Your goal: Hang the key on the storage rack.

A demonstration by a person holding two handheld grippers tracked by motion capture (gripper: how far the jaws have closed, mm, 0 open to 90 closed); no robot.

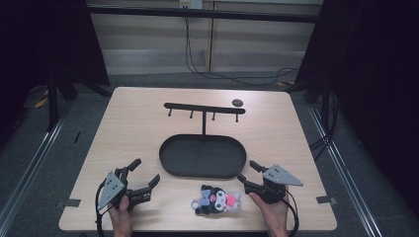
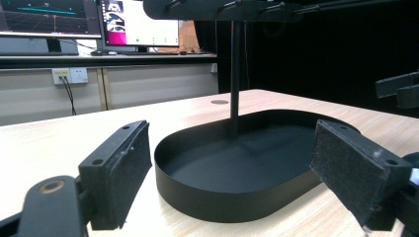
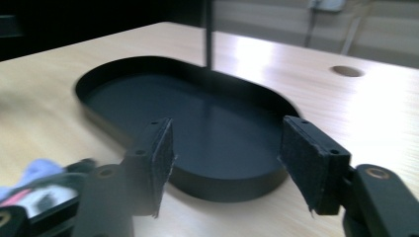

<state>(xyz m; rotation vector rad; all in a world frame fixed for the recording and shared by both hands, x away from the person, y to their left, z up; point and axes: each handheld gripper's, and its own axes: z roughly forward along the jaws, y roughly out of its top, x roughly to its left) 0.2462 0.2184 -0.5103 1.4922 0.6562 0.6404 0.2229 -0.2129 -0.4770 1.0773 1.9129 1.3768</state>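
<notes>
A black oval tray (image 1: pixel 170 165) lies mid-table, with a thin post rising from it to a hook bar (image 1: pixel 203 107). In front of the tray lies a small plush toy (image 1: pixel 217 200), black, white and pink. My left gripper (image 1: pixel 146 173) rests near the front left corner, jaws open and empty, pointing toward the tray (image 2: pixel 207 195). My right gripper (image 1: pixel 249 171) sits just right of the toy, open and empty, facing the tray (image 3: pixel 148 98). The toy (image 3: pixel 37 180) shows blurred at the lower left of the right gripper view.
A small dark round hole (image 1: pixel 237 102) marks the table near the far right end of the bar. The table's front edge (image 1: pixel 197 230) runs just below both hands. Monitors (image 2: pixel 89 19) stand on a desk beyond the table.
</notes>
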